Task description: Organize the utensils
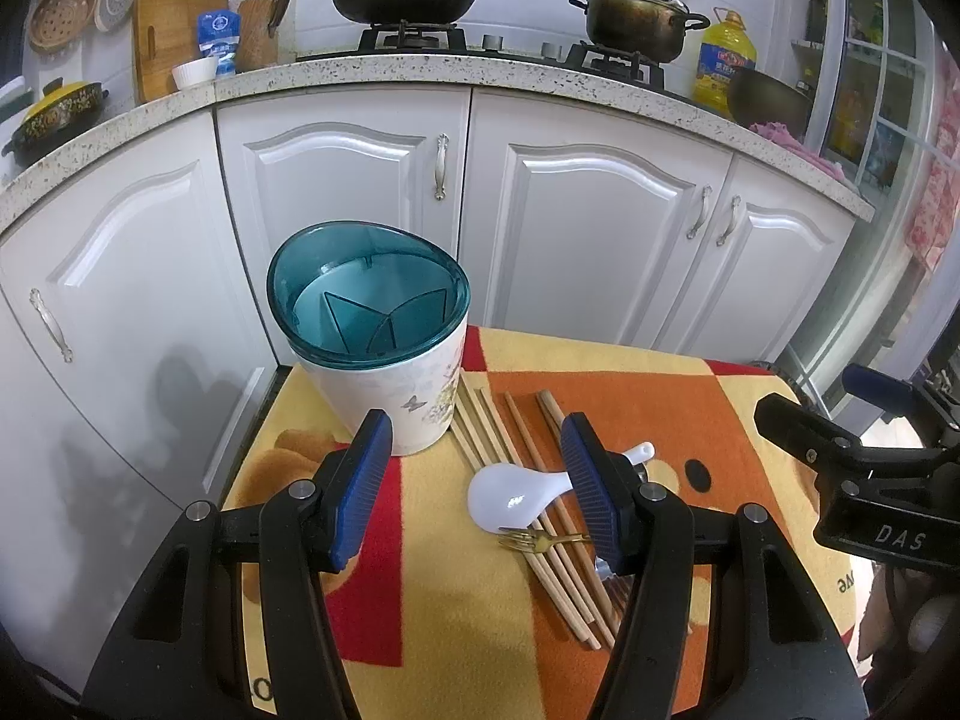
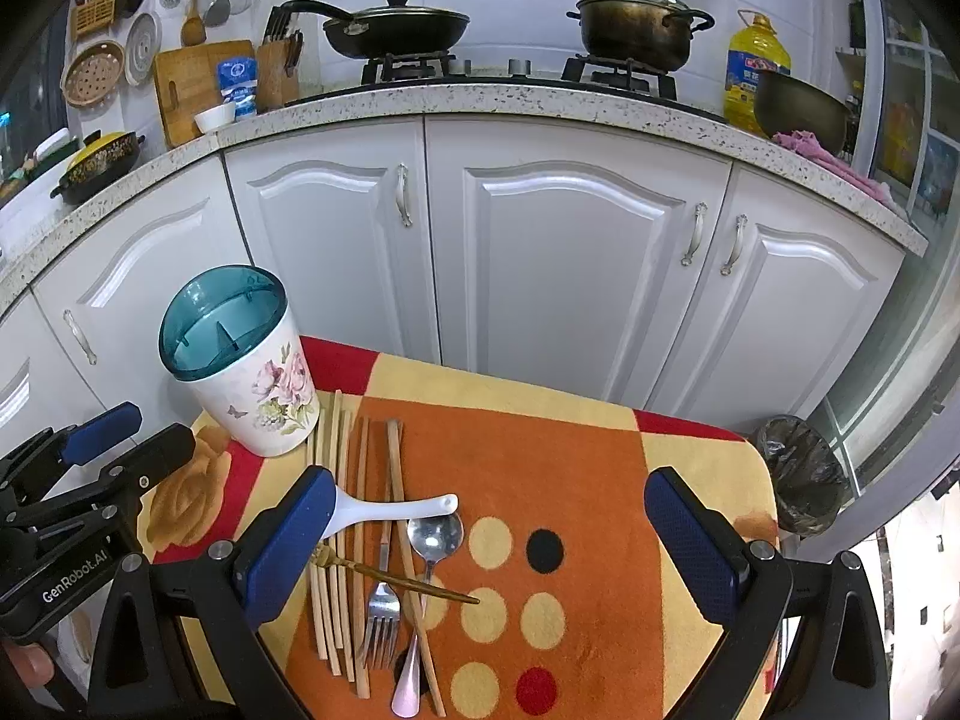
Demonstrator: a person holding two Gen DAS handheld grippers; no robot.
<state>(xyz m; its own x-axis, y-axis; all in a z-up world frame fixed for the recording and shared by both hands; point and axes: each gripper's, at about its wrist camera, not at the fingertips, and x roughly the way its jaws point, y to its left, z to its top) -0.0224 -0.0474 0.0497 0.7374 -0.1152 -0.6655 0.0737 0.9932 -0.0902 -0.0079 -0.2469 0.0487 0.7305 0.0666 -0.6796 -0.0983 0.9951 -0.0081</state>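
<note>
Utensils lie loose on the patterned orange, yellow and red cloth (image 2: 570, 450) covering a small table. Inventory: a spread of wooden chopsticks (image 2: 360, 540), a white ceramic soup spoon (image 2: 390, 509) lying across them, a thin gold-coloured fork (image 2: 396, 581) lying slantwise over the pile, a silver steel fork (image 2: 379, 624), and a steel spoon with a pink handle (image 2: 429, 546). The white floral holder with a teal divided insert (image 2: 240, 354) stands upright at the cloth's far left corner, just beside the chopstick tips. No utensil is visible in its compartments.

Left gripper (image 1: 474, 489): jaws apart, empty, hovering above the cloth between the holder and the white soup spoon. Right gripper (image 2: 489, 546): jaws wide apart, empty, over the pile.

Assessment: sorting has not begun; the step in hand appears to be the first pick. Recommendations:
- Take the topmost items first, the gold fork or the white spoon; drawing chopsticks from beneath would scatter the rest.
- Close on a handle at mid-length, across its narrow width, so the piece hangs balanced.
- Lower the fingertips fully to the cloth; these items lie flat and thin.
- Steady the holder with the free gripper if it rocks on the soft cloth.
- Keep one utensil type per compartment.
</note>
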